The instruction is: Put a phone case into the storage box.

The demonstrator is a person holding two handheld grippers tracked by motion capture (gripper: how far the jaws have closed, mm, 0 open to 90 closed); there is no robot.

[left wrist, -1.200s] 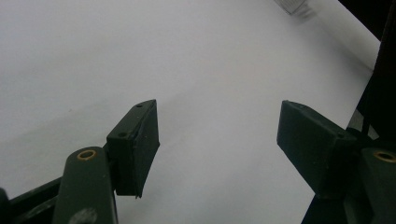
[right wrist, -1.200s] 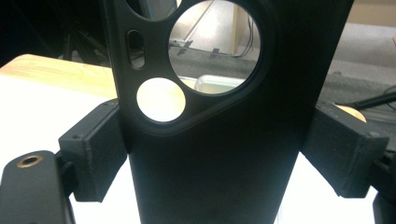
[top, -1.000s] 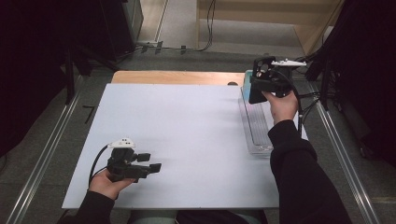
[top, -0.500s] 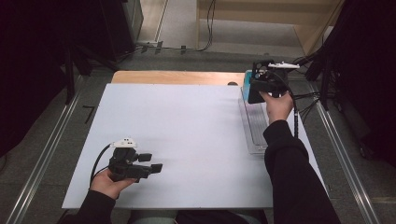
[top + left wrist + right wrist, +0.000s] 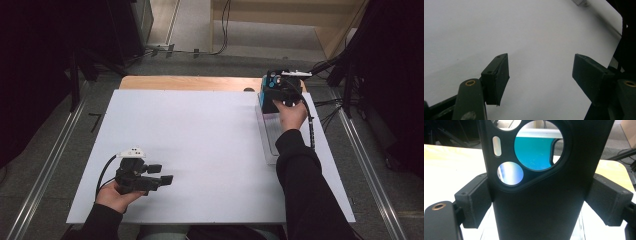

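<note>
Right hand-held gripper (image 5: 274, 95) holds black case (image 5: 270, 102) over tray (image 5: 270, 145).

We find no writing, label, brand, number or sign that can be read in any of the views. The black phone case (image 5: 541, 195) facing us in the right gripper view bears only its camera cut-outs and no lettering. The white desk (image 5: 210, 145) surface is blank, and the teal box (image 5: 264, 95) at its far edge is too small for us to make out any print.
</note>
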